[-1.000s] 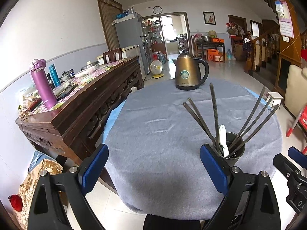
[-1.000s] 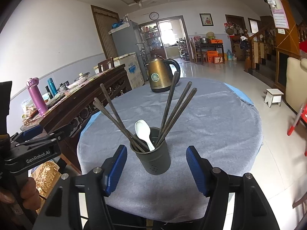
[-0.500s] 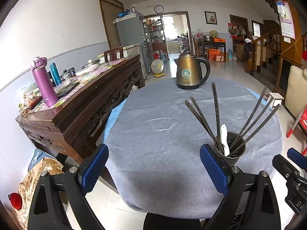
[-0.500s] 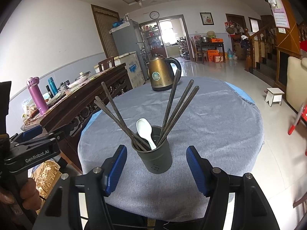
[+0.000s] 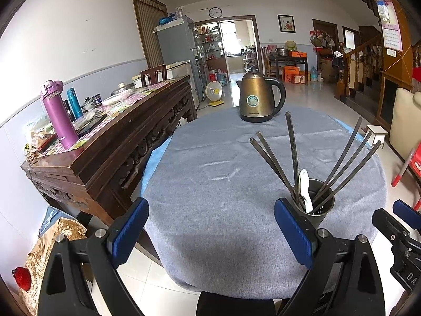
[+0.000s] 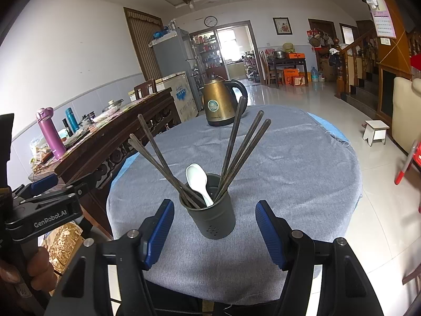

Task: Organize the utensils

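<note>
With dark chopsticks (image 6: 236, 144) and a white plastic spoon (image 6: 198, 180) standing upright in the dark grey metal holder (image 6: 211, 220) near the bench's (image 6: 302, 173) front edge, sorting looks complete; left gripper (image 5: 210, 231) and right gripper (image 6: 214, 227) fingers gape wide, empty.

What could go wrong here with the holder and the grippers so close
The chopsticks splay wide from the small holder, so it may tip if a finger of the right gripper bumps them. The holder stands near the table edge, so a knock could send it off. The spoon could fall out.
</note>
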### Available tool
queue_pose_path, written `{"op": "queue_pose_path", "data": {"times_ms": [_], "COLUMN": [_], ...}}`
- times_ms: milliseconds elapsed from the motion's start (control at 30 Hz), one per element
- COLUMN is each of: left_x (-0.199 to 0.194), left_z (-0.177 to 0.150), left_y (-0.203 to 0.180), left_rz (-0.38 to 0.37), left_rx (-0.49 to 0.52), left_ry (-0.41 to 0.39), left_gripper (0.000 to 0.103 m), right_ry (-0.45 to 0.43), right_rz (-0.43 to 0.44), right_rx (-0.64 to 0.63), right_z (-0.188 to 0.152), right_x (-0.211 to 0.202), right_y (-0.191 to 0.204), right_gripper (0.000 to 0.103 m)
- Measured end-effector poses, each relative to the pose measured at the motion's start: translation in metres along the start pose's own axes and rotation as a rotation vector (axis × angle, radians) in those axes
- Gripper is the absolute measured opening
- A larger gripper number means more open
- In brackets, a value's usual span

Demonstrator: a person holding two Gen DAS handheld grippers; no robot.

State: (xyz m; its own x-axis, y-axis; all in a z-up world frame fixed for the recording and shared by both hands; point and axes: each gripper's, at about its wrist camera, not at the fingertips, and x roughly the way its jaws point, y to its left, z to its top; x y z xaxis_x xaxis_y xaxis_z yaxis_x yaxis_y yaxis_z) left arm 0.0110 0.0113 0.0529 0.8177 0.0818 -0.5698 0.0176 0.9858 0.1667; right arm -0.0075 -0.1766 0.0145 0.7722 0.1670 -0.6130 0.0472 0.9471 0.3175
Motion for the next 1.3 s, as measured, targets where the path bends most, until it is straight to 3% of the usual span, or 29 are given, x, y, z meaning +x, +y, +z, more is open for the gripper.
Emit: {"op": "queue_pose_path", "data": {"times_ms": [1300], "left_x": [-0.0002], "left_z": [0.0001], "left_y": [0.0032], "left_rz": [-0.015], "left_rx": [-0.010], "left_ry": [0.005], "left_gripper": [0.096], "right_ry": [0.003], "right_rz": [-0.003], "right_rx": [-0.024], "right_z": [0.0022], "right_x": [0.0027], "right_y": [0.0055], "right_gripper": [0.069]}}
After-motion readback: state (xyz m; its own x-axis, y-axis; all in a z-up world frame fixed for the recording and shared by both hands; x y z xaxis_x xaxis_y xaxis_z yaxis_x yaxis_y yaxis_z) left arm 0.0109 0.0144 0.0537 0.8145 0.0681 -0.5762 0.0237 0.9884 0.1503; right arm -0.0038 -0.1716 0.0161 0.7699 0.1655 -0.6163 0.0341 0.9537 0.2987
